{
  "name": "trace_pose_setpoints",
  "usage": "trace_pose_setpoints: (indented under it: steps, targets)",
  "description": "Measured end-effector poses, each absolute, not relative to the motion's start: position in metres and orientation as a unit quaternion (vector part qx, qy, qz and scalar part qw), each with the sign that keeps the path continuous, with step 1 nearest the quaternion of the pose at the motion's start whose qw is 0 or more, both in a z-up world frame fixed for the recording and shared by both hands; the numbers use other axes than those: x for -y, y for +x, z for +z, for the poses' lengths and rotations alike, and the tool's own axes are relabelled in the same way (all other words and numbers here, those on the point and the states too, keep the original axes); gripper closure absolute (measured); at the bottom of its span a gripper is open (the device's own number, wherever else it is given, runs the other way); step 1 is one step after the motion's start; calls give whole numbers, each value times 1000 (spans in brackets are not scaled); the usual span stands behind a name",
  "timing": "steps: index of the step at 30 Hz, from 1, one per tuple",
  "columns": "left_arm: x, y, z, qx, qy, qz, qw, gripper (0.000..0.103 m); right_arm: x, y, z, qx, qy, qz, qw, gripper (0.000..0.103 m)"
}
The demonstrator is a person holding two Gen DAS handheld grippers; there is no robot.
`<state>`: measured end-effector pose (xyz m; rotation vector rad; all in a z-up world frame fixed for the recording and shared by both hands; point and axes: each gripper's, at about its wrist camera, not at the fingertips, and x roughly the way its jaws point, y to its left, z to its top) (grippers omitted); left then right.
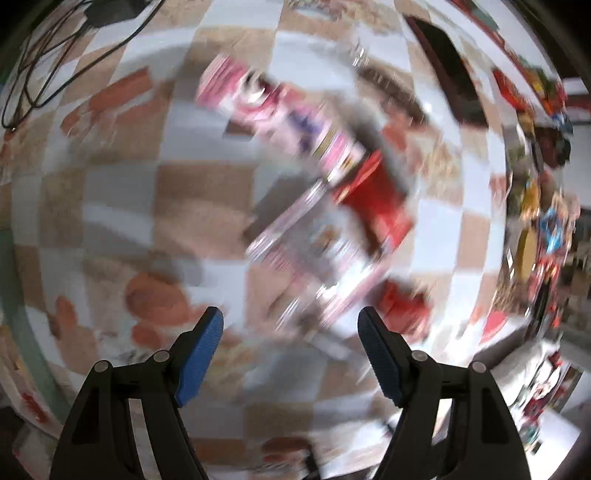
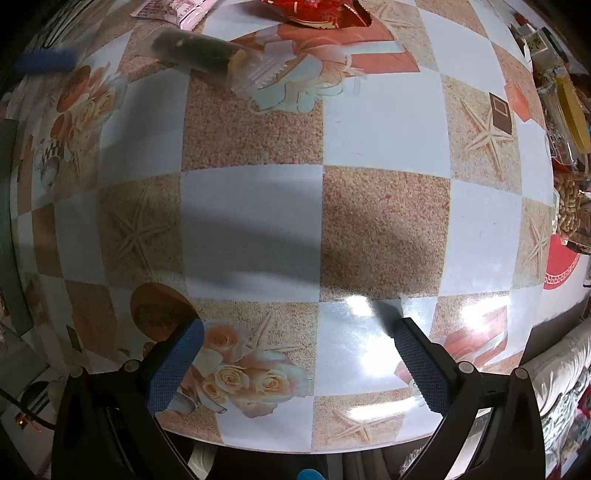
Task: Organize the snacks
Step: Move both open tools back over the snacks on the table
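The left wrist view is heavily blurred by motion. It shows a pink and white snack packet (image 1: 280,114), a red packet (image 1: 373,199) and a pale shiny packet (image 1: 314,254) lying together on the checkered tablecloth (image 1: 122,206). My left gripper (image 1: 290,325) is open and empty, just short of them. In the right wrist view my right gripper (image 2: 297,334) is open and empty above bare cloth. A dark roll in clear wrap (image 2: 207,55), a red packet (image 2: 317,13) and a pink packet (image 2: 173,7) lie at the far edge.
More snacks and boxes crowd the right side of the table (image 1: 535,192) (image 2: 565,122). Black cables (image 1: 44,55) lie at the far left. The table's near edge (image 2: 295,448) is just below my right gripper. A blue fingertip (image 2: 46,61) shows at the far left.
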<state>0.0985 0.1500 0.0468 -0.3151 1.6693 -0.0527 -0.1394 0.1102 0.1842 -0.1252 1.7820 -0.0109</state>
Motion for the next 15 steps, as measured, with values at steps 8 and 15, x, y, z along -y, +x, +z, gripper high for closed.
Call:
trace_pose_setpoints:
  steps: [8,15]
  targets:
    - [-102,146,43,-708,-86,-3,701,24,-125,-161,180,-766,-66,4,639,0]
    - [-115,129,18,-721,-34,23,692,23,-132,-172,180,-757,-71,8,650,0]
